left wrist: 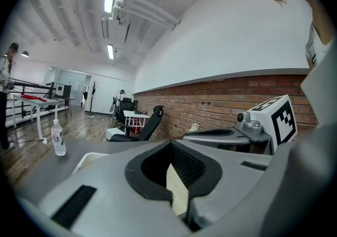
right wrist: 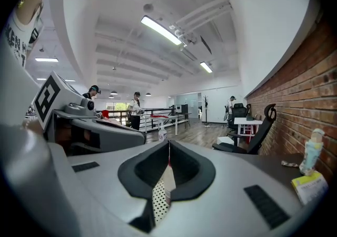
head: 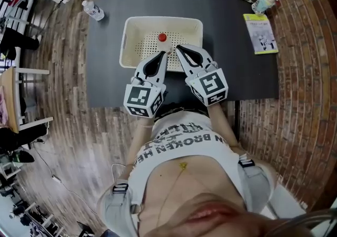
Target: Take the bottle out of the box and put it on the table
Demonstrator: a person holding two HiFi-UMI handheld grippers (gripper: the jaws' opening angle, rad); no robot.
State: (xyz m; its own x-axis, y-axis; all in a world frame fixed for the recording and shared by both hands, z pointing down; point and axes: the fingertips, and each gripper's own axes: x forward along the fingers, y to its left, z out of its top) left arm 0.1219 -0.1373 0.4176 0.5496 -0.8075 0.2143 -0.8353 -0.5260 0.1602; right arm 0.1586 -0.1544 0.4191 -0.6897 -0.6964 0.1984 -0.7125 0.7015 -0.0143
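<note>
Fingers (left wrist: 95, 180) on both grippers are pressed together, with nothing pinched between them. Seen from the head view, left to right: a clear water bottle (head: 93, 9) stands near the far left corner of the dark counter (head: 105, 75), well apart from everything else. The left gripper (head: 165, 53) points away from the person, its tips over the near part of a cream perforated box (head: 158, 19) (an open-topped tub at the middle of the counter). Inside the box stands the red-capped bottle (head: 162, 37), upright on the perforated floor, just beyond the tips of both grippers and apart from them. The right gripper (head: 178, 47) lies just beside the left one, also reaching over the box's near rim. Farther right, a yellow-green booklet (head: 260, 33) lies flat near the counter's right edge, and a small pale container (head: 265, 1) stands behind it at the far corner.
</note>
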